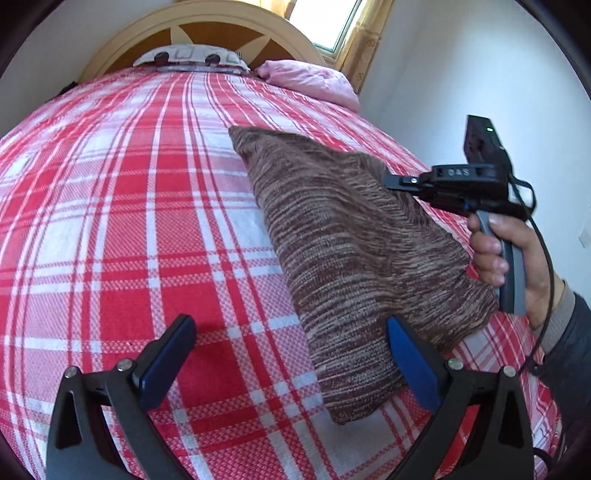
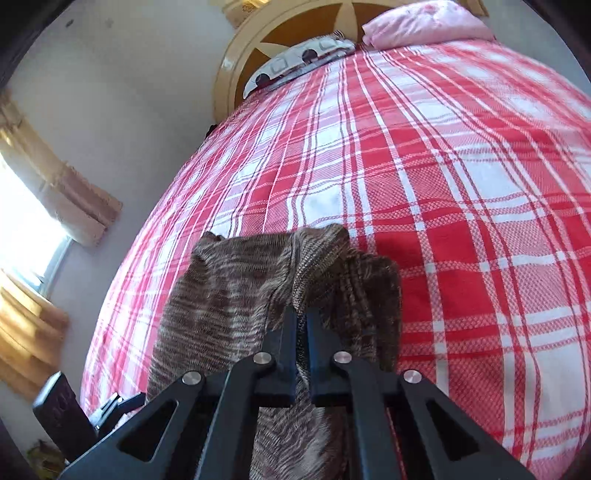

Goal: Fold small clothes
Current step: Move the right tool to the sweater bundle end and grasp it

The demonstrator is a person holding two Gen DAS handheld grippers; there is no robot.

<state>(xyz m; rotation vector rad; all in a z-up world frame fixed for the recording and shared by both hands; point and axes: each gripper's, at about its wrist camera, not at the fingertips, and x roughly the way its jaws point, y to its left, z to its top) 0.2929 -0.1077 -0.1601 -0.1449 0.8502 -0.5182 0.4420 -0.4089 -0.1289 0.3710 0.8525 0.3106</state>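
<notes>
A brown striped knit garment [image 1: 354, 251] lies on the red and white plaid bedspread [image 1: 147, 206], its far right edge lifted. My right gripper [image 2: 303, 314] is shut on that edge of the brown garment [image 2: 236, 291] and holds it raised off the bed; it also shows in the left wrist view [image 1: 397, 181] held by a hand. My left gripper [image 1: 291, 336] is open and empty, low over the bed, with its right finger [image 1: 410, 362] against the garment's near end.
A patterned pillow [image 1: 192, 57] and a pink pillow [image 1: 310, 81] lie at the headboard [image 1: 207, 22]. A white wall [image 1: 480, 81] runs along the bed's right side. A curtained window [image 2: 22, 221] is beside the bed.
</notes>
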